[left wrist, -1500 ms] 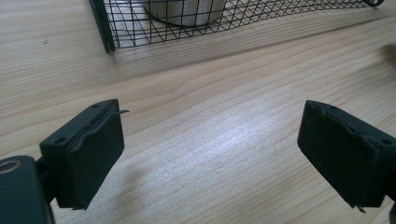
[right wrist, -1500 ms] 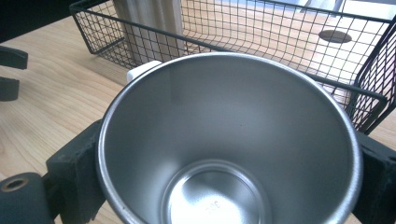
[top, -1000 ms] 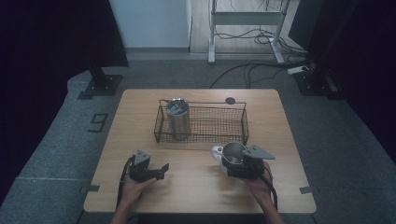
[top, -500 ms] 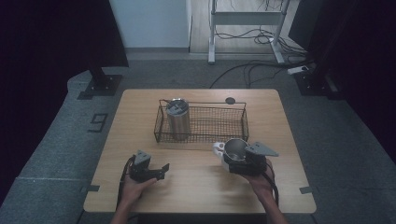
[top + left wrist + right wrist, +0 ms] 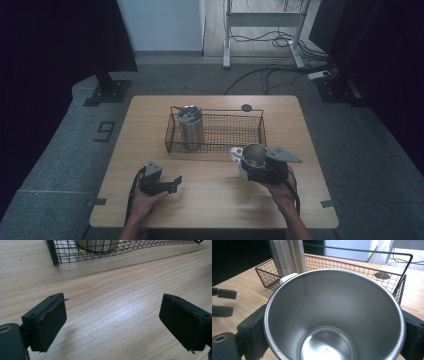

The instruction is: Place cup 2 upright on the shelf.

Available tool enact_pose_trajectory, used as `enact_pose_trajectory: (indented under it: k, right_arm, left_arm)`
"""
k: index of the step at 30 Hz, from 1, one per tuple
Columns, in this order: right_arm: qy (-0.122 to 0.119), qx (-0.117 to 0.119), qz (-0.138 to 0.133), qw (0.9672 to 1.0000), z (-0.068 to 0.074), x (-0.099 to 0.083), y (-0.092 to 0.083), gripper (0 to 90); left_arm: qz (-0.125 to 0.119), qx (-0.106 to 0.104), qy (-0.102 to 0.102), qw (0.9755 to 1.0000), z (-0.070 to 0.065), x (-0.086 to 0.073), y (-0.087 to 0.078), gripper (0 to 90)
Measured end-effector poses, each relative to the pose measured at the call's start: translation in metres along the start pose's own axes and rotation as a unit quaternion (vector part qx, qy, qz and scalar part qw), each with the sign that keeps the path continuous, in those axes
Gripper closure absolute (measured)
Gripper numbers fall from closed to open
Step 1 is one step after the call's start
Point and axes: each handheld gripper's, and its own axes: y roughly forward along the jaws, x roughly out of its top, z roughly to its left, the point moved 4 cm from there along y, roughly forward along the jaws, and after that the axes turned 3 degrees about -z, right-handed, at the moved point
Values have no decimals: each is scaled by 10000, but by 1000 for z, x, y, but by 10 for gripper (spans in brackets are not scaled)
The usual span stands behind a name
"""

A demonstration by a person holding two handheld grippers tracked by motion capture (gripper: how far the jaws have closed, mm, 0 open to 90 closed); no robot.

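A steel cup (image 5: 255, 154) with a white handle (image 5: 234, 152) is held just in front of the wire basket (image 5: 220, 149), at its right half. My right gripper (image 5: 250, 167) is shut on the cup. In the right gripper view the cup's open mouth (image 5: 332, 315) faces the camera between the two jaws. A tall steel tumbler (image 5: 191, 125) stands upright in the basket's left end. My left gripper (image 5: 175, 182) rests low over the table's front left, open. In the left gripper view, bare wood lies between the jaws of the left gripper (image 5: 112, 322).
A small black disc (image 5: 246, 107) lies on the table behind the basket. The basket's right half (image 5: 235, 132) holds nothing. Its left front corner (image 5: 53, 255) is just ahead of the left gripper. Cables and a desk frame (image 5: 260, 20) stand on the floor beyond the table.
The right gripper has carried the cup a little farther from the person, toward the basket. The left gripper has stayed where it was.
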Motion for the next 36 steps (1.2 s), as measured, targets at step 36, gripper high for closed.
enact_pose_trajectory:
  k: [36]
  right_arm:
    - [-3, 94, -124, 9999, -8, 42, 8, 64]
  left_arm:
    - [37, -11, 43, 10000, -3, -1, 2, 77]
